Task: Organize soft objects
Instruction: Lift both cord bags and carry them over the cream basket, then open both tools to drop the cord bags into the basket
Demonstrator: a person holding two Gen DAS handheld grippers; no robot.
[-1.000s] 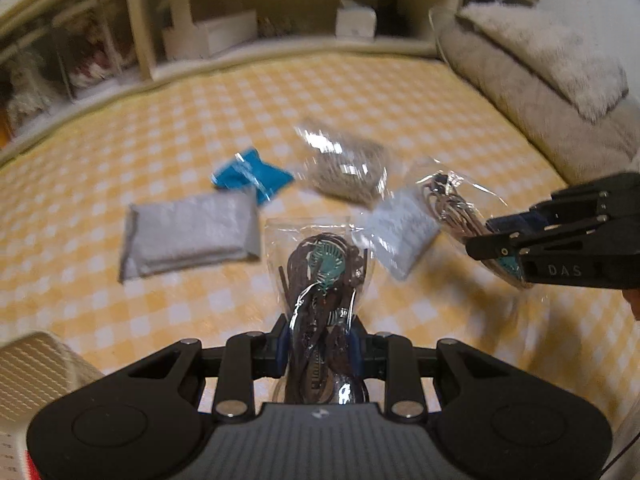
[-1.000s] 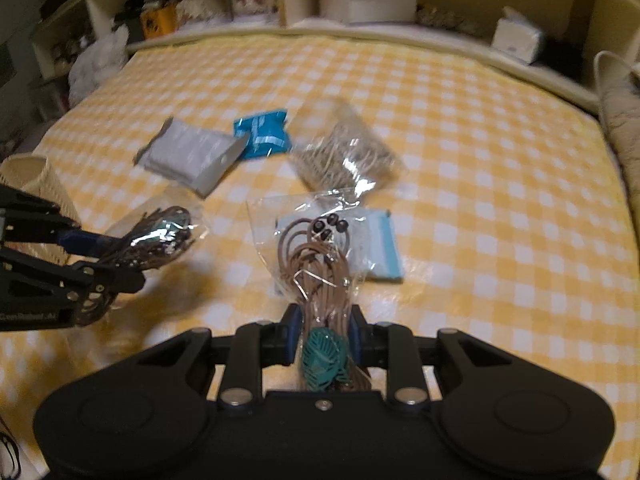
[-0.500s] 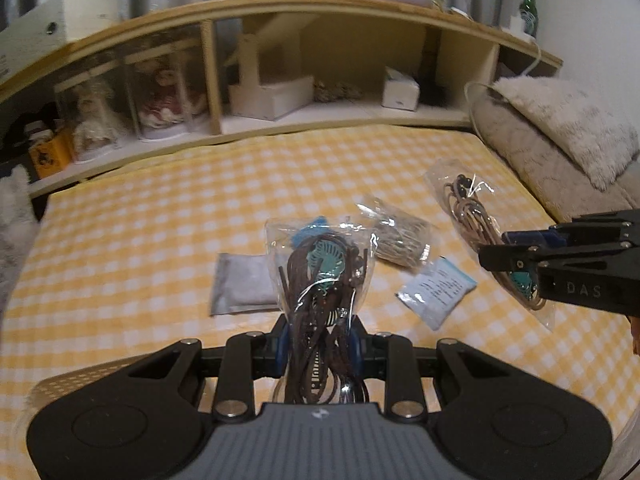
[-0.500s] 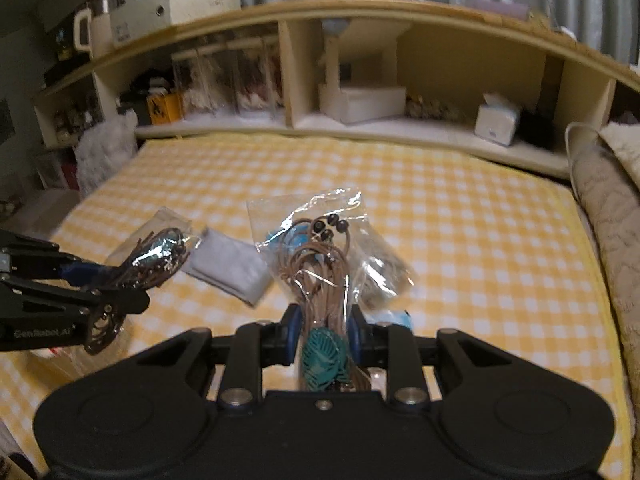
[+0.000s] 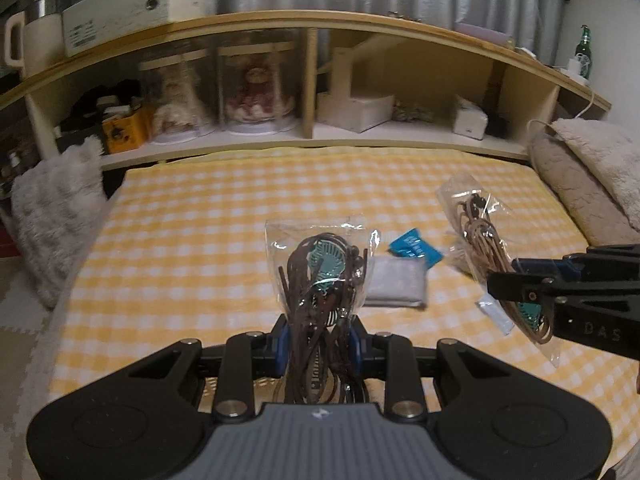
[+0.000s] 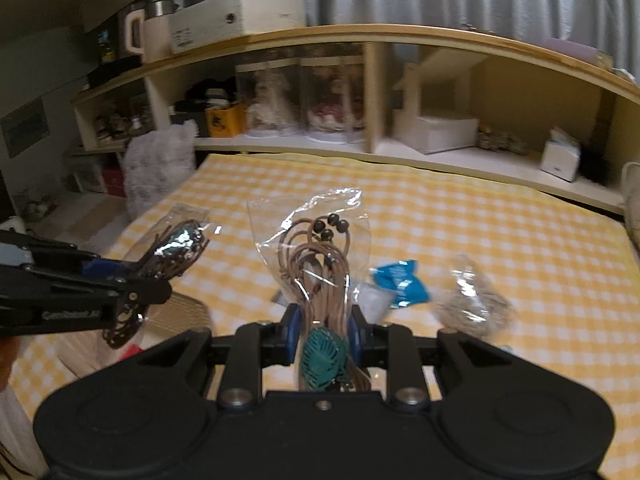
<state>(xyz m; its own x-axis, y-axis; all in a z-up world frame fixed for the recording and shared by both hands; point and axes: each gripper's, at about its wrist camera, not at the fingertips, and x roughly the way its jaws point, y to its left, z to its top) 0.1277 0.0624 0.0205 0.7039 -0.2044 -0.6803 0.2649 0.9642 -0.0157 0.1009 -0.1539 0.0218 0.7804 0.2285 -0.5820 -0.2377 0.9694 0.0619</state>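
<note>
The left tongs clamp a clear bag of dark brown cords, held above the yellow checked bed; the right tongs clamp a clear bag of tan cords; a grey pouch, blue packet and wicker basket lie on the bed
</note>
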